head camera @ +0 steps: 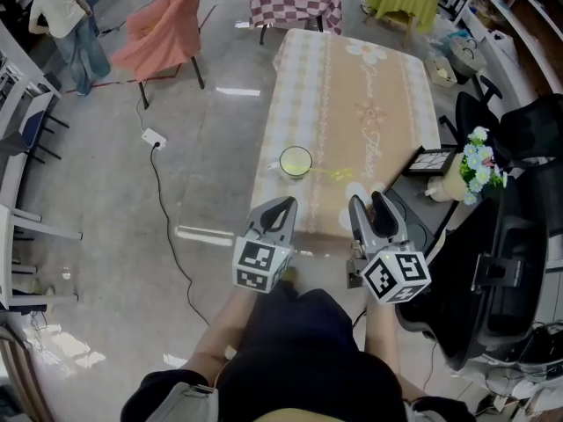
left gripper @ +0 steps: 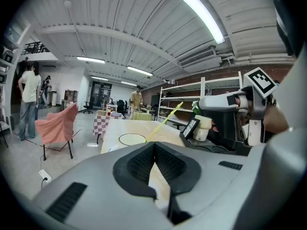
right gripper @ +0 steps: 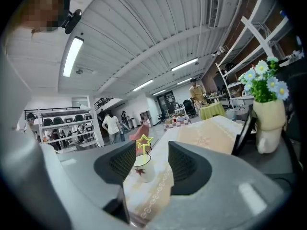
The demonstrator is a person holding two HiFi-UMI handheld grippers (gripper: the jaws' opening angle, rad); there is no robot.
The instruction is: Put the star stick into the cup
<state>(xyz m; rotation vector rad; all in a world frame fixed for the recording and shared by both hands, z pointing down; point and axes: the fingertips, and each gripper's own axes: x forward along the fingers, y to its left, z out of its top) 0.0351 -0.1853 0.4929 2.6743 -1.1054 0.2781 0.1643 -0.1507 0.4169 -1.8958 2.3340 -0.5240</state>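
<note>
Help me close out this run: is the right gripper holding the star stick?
No: the jaws of the right gripper stand apart with nothing gripped, and the star stick stands in the cup beyond them.

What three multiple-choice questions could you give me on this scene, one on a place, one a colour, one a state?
1. Where is the star stick? A in the cup; B in a bowl; C in a drawer.
2. What colour is the star stick? A red; B yellow; C blue.
3. How do the right gripper's jaws stand? A shut on the stick; B apart, holding nothing; C shut on the cup.
Answers: A, its lower end sits in the cup; B, its star outline is yellow; B, the jaws stand apart, gripping nothing.
</note>
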